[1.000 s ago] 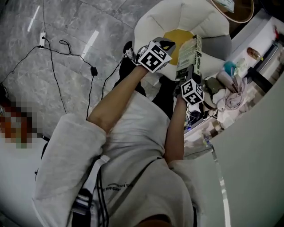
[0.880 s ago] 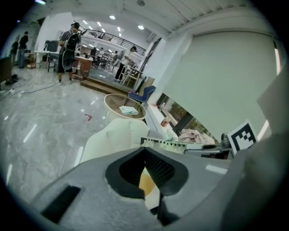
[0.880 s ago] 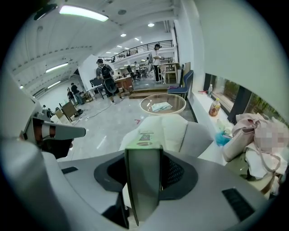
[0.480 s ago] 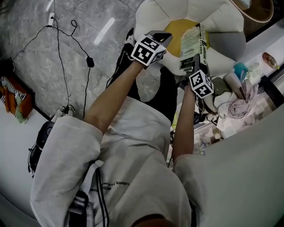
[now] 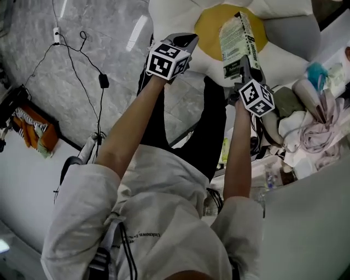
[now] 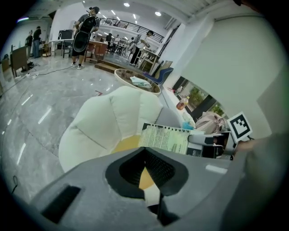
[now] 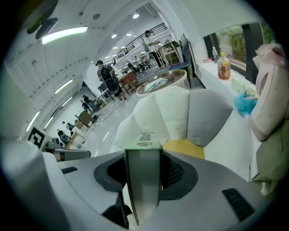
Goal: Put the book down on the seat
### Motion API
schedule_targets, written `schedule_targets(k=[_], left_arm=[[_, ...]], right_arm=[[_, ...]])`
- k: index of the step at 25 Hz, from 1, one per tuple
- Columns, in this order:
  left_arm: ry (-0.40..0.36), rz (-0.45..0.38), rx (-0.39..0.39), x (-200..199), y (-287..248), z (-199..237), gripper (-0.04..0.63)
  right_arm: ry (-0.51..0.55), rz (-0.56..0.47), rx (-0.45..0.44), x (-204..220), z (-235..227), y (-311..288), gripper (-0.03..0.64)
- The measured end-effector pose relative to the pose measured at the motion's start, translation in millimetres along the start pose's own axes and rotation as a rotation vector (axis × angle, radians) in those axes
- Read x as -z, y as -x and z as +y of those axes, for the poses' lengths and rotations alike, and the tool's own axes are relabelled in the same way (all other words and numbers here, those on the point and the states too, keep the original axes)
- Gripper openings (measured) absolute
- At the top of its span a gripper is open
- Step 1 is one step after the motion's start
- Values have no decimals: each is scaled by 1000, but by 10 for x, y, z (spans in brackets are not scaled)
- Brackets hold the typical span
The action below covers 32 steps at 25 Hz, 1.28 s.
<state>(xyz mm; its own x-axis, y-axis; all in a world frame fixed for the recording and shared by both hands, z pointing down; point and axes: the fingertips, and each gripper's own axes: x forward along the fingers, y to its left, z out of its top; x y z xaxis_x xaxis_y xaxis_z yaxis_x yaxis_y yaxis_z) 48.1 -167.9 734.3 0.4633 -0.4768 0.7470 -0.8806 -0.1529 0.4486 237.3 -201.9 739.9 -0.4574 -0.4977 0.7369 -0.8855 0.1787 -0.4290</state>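
While your right gripper (image 7: 144, 164) has its jaws clamped on the book (image 7: 141, 198), that gripper's view shows the book edge-on, standing between the two pads with its pale green top edge pointing out toward the seat (image 7: 167, 113). From the head view the right gripper (image 5: 249, 76) grips the book (image 5: 236, 41) by its near end, and the cover, pale green with a dark strip along one side, lies over the yellow centre of the seat (image 5: 175, 16). I can't tell whether the far end touches the cushion. Your left gripper (image 6: 144, 151) has its jaws closed at the tips with nothing between them; only the yellow centre and a white petal of the seat (image 6: 104, 122) show through the gap below. In its view the book (image 6: 165, 139) is up and to the right, cover facing the camera, just above the yellow centre. In the head view the left gripper (image 5: 178, 44) sits beside the book at the seat's near edge, apart from it, both arms stretched forward. The seat is flower-shaped: white petals, one grey petal, yellow middle. To the right, a cluttered surface (image 5: 328, 136) with a pink cloth (image 5: 320, 134). To the left, grey marble floor (image 5: 104, 33) with black cables (image 5: 82, 71).
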Motion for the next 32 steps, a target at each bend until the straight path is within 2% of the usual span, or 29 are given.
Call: schedule_targets(k=[7,13,19,23,26,30,32], left_arm=[[-99,54,60,108,-860,181,9],[-148,67,98,269,-1386,250,9],[-160,102,109,522,-1789,404,9],[-125,111,74,715,-1927,555,9],[-121,124,68,901,-2028,608,9],[-275,169,48,1140,-2221,581,9],[-315,181,42,1236,-2310,569,9]], right_arm=[[-147,-80,-45,230,-360,-609,156],[-320,-181,-168,359,-446,-1007,156],[-446,-233,-241,580,-655,-1372,156],[-608,-331,-306,662,-810,-1510,156],[-658,-356,-311,787,-923,-1611,156],[-688,-343,-325,975,-1017,-1751,158],[-684,-327,-325,1057,-1053,-1784,158]])
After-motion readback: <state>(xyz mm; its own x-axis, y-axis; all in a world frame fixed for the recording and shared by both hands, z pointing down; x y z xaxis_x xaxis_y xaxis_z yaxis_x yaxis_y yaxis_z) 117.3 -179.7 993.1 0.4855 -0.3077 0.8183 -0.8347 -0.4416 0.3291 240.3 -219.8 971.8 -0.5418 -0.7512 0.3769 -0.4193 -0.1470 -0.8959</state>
